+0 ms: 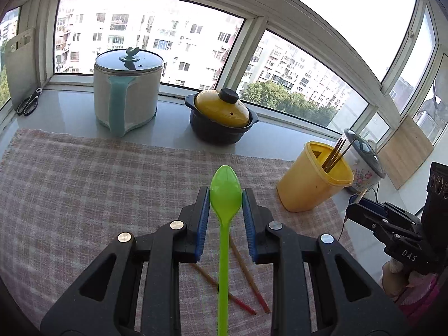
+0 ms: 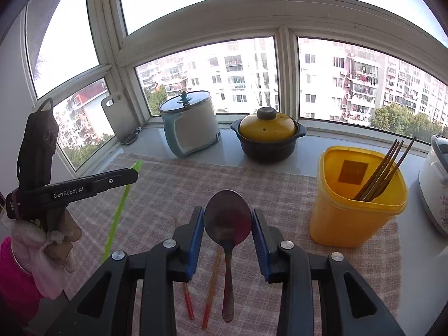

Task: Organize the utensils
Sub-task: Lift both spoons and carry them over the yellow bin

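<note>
Window bay with apartment blocks outside; grey sill counter (image 2: 305,156) partly covered by a pink-and-white checked woven cloth (image 1: 84,184).

Left gripper (image 1: 226,204): blue pads clamped on the bowl of a bright green plastic long-handled spoon (image 1: 225,193), handle running back toward the camera, spoon lifted off the cloth. From the right wrist view the same spoon (image 2: 117,212) hangs slanted under the left gripper (image 2: 134,172), held by a person's gloved hand (image 2: 47,240).

Right gripper (image 2: 227,218): pads closed on the bowl of a dark metal spoon (image 2: 227,221), handle pointing back, clear of the cloth.

Two wooden chopsticks with red tips (image 2: 210,288) lie on the cloth beneath both grippers, splayed apart.

Yellow plastic utensil holder (image 2: 355,198) stands at the cloth's right edge, several dark chopsticks (image 2: 378,176) leaning inside it.

Behind: white-and-teal lidded cooker (image 2: 190,123), black clay pot with yellow lid (image 2: 267,134), floral rice cooker (image 1: 364,165), scissors (image 1: 28,103).
</note>
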`<move>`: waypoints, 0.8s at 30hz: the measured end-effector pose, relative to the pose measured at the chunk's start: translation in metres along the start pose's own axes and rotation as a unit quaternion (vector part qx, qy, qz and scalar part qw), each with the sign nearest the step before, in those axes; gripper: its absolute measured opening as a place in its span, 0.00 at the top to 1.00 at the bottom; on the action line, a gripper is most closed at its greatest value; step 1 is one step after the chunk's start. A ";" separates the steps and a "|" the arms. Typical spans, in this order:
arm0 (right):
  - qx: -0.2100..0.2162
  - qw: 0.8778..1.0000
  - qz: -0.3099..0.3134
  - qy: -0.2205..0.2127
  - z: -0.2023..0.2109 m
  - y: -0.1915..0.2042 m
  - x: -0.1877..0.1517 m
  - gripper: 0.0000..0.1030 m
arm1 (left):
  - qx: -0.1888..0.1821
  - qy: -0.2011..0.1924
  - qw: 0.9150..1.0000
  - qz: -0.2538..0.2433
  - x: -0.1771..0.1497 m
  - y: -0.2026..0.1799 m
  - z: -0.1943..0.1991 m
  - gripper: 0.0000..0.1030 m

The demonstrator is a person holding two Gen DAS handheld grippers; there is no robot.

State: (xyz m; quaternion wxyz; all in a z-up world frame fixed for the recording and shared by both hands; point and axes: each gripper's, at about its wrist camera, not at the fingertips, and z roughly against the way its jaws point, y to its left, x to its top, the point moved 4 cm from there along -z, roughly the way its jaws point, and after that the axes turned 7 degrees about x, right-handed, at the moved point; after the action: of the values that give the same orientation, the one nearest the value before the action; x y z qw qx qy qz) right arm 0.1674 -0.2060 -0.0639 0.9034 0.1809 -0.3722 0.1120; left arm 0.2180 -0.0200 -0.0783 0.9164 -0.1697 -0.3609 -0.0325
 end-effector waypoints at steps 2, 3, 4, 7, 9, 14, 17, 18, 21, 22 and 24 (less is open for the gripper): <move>-0.004 1.000 -0.009 -0.008 0.010 -0.012 0.002 0.67 | -0.011 -0.003 1.000 -0.002 0.005 -0.015 -0.004 0.78; -0.007 1.000 -0.013 -0.012 0.015 -0.018 0.003 0.67 | -0.017 -0.005 1.000 -0.002 0.007 -0.022 -0.006 0.78; -0.011 1.000 -0.016 -0.016 0.019 -0.023 0.005 0.67 | -0.023 -0.007 1.000 -0.002 0.011 -0.030 -0.008 0.78; -0.020 0.999 -0.026 -0.027 0.032 -0.040 0.009 0.67 | -0.040 -0.013 0.999 0.000 0.020 -0.051 -0.014 0.78; -0.025 0.999 -0.034 -0.035 0.041 -0.052 0.013 0.67 | -0.048 -0.017 0.999 -0.001 0.028 -0.065 -0.018 0.78; -0.039 0.997 -0.041 -0.054 0.058 -0.076 0.028 0.67 | -0.078 -0.029 0.997 0.002 0.050 -0.099 -0.028 0.78; -0.045 0.996 -0.039 -0.066 0.067 -0.086 0.039 0.67 | -0.090 -0.042 0.995 0.003 0.064 -0.116 -0.032 0.78; -0.047 0.996 -0.038 -0.070 0.069 -0.089 0.043 0.67 | -0.093 -0.045 0.995 0.003 0.069 -0.121 -0.034 0.78; -0.050 0.995 -0.036 -0.083 0.076 -0.098 0.056 0.67 | -0.103 -0.050 0.993 0.007 0.080 -0.136 -0.043 0.78; -0.053 0.994 -0.034 -0.086 0.077 -0.101 0.060 0.67 | -0.106 -0.050 0.993 0.008 0.082 -0.141 -0.047 0.78; -0.057 0.994 -0.032 -0.093 0.079 -0.108 0.068 0.67 | -0.113 -0.047 0.992 0.013 0.088 -0.151 -0.057 0.78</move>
State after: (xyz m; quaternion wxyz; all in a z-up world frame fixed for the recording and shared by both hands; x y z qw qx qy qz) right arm 0.2013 -0.3323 0.0099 0.8771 0.1503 -0.4541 0.0438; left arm 0.2922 -0.1752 -0.0149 0.8735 -0.2785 -0.3957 -0.0536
